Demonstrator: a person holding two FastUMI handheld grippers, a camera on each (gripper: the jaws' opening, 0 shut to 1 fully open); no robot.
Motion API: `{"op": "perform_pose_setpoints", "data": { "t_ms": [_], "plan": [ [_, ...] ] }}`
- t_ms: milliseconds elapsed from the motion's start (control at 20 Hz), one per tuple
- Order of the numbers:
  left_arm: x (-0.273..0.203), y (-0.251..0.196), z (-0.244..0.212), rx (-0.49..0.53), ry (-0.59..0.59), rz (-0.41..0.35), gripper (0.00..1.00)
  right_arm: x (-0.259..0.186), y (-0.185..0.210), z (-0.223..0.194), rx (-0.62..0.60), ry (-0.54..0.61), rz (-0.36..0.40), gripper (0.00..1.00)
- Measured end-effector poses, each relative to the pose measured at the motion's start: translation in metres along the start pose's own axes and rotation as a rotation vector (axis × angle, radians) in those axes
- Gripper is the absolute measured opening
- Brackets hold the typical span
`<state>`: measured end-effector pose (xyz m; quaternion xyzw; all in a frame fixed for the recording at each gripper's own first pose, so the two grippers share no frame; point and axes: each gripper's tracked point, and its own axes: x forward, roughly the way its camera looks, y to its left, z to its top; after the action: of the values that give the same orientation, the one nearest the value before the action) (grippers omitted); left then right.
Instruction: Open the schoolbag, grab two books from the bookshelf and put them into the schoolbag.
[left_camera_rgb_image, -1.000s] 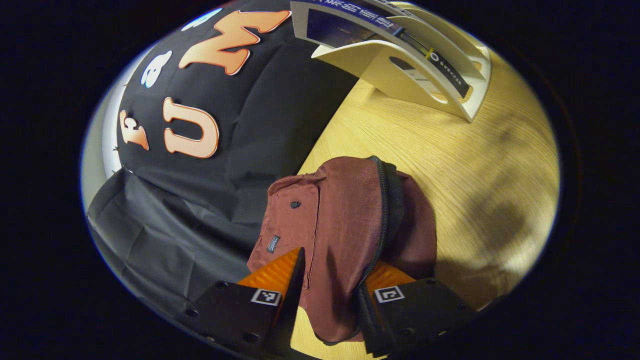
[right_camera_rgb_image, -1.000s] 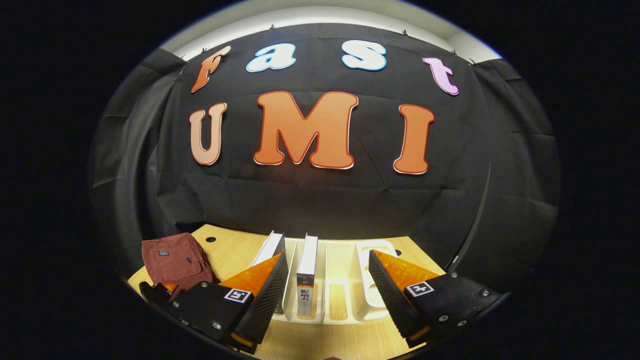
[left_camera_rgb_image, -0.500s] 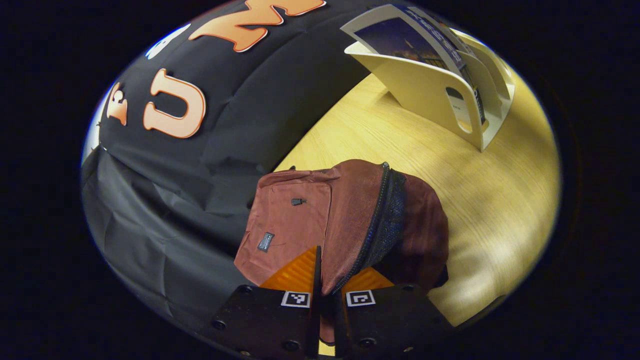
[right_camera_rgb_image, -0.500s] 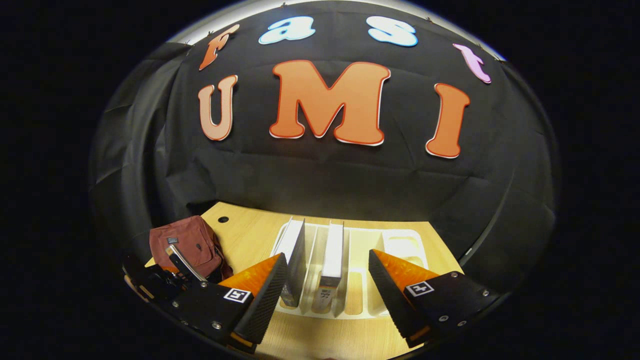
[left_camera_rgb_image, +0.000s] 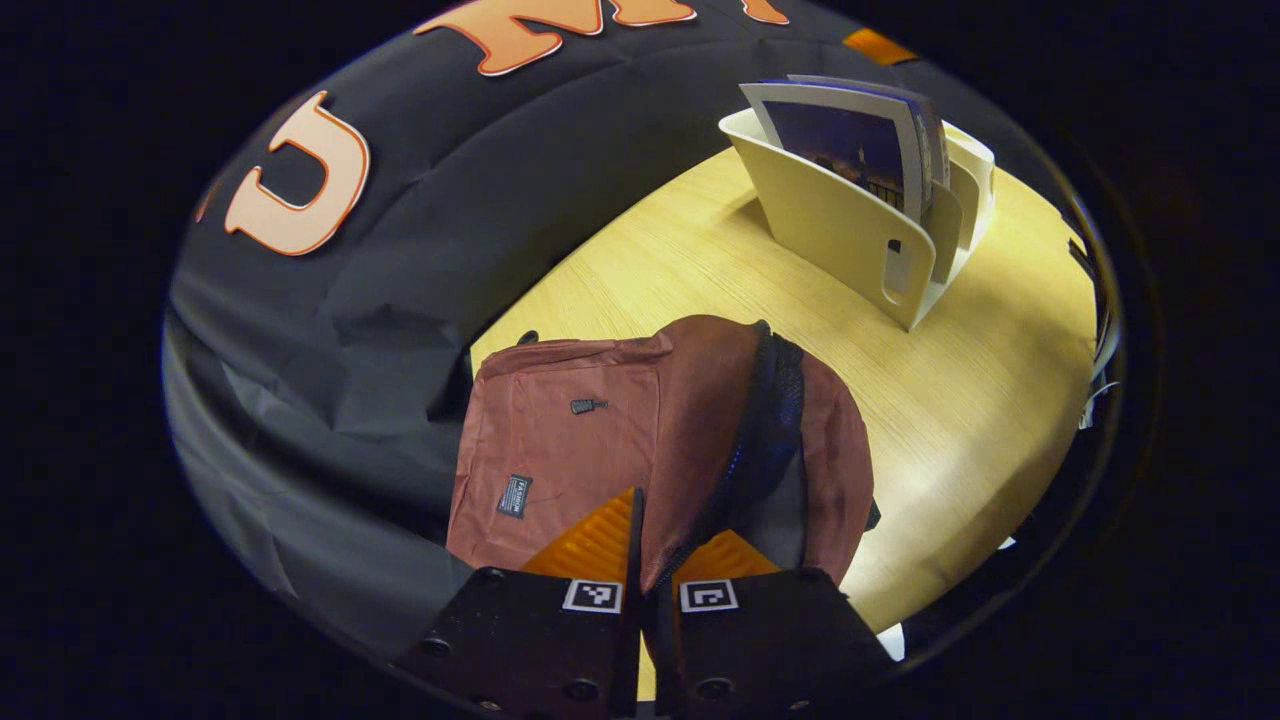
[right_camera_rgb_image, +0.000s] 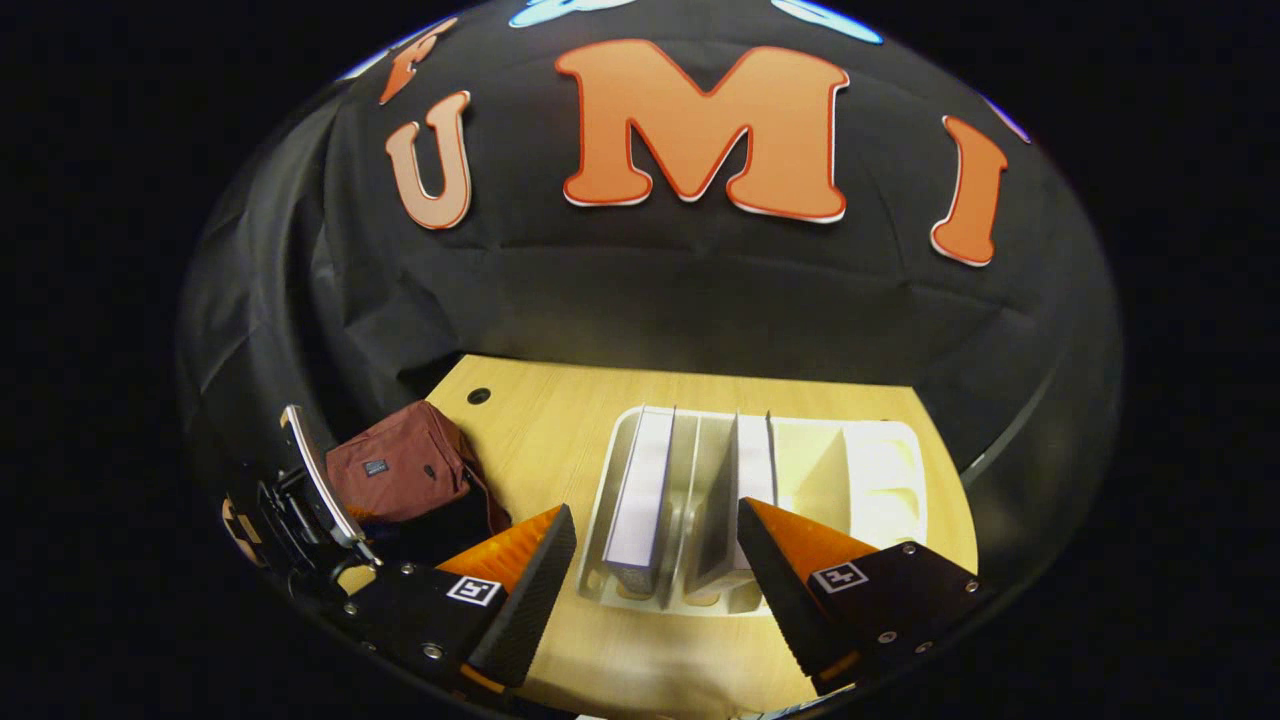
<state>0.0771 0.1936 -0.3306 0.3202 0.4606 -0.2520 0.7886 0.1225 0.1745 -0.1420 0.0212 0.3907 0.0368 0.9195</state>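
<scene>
We have the left gripper (left_camera_rgb_image: 640, 540) with its jaws pressed together on the schoolbag's (left_camera_rgb_image: 600, 440) front flap, right beside the dark zipper line (left_camera_rgb_image: 765, 420), which already gapes and shows a dark mesh lining. The schoolbag lies near the worktop's (left_camera_rgb_image: 980, 400) left edge, close to the back corner by the black cloth wall. So the opening step looks partly done to us: the mouth is parted, though we cannot tell whether it is wide enough for a book.

Our right gripper (right_camera_rgb_image: 655, 560) hangs with its jaws spread and empty above the white bookshelf (right_camera_rgb_image: 880, 480), which stands toward the worktop's middle, well apart from the schoolbag. Two books remain upright in its slots: the left book (right_camera_rgb_image: 640, 480) and the right book (right_camera_rgb_image: 752, 465). Neither is touched yet.

Left to do, as we judge it: take each book in turn and slide both into the schoolbag.
</scene>
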Motion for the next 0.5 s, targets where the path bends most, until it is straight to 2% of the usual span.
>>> {"op": "perform_pose_setpoints", "data": {
  "t_ms": [100,150,300,500],
  "plan": [
    [-0.004,0.013,0.001,-0.003,0.005,-0.047,0.06,0.006,0.018,0.002,0.116,0.082,0.06,0.97],
    [-0.007,0.017,0.001,-0.004,0.008,-0.069,0.06,0.009,0.018,0.0,0.158,0.12,0.066,0.97],
    [-0.013,0.029,0.005,-0.011,0.024,-0.153,0.05,0.02,0.015,0.0,0.195,0.188,0.038,0.96],
    [-0.02,0.049,0.013,-0.006,0.024,-0.223,0.05,0.039,0.011,-0.002,0.193,0.265,-0.004,0.96]
  ]
}}
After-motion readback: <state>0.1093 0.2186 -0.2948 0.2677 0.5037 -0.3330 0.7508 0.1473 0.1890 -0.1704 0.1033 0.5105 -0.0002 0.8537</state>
